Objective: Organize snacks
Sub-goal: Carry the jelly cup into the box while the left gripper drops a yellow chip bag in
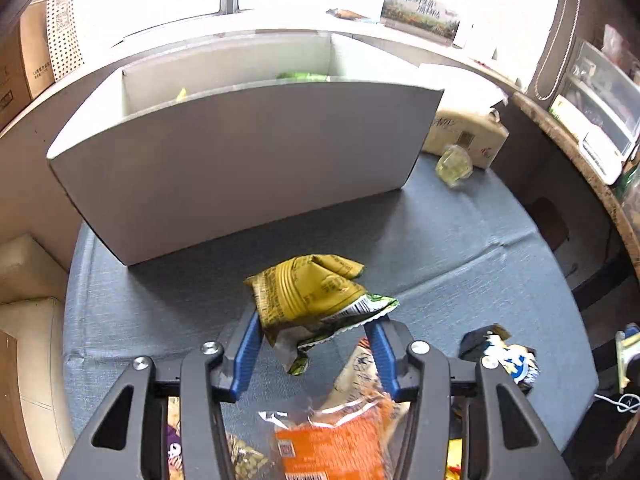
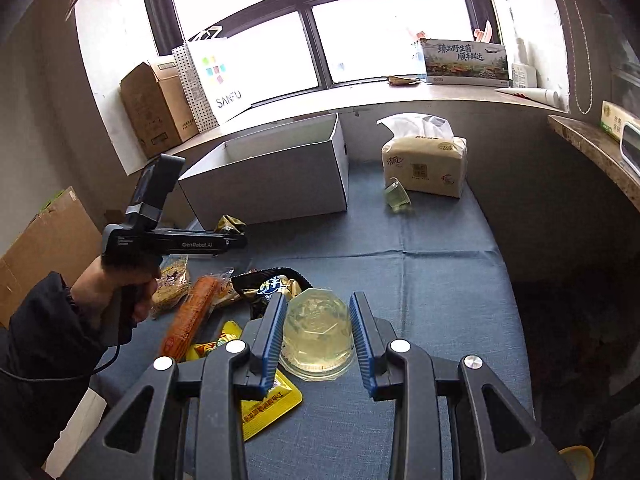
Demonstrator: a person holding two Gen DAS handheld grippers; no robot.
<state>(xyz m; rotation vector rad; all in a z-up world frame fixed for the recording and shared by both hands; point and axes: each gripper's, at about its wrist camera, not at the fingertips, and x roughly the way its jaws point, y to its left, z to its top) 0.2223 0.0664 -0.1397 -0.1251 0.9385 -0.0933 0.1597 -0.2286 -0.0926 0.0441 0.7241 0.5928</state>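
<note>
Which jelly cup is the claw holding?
The jelly cup between the right gripper fingers; the other jelly cup lies tipped beside the tissue pack, untouched.

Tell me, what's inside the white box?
Inside the white box, only green snack packets and a bit of yellow peek above its front wall. That wall hides the bottom.
</note>
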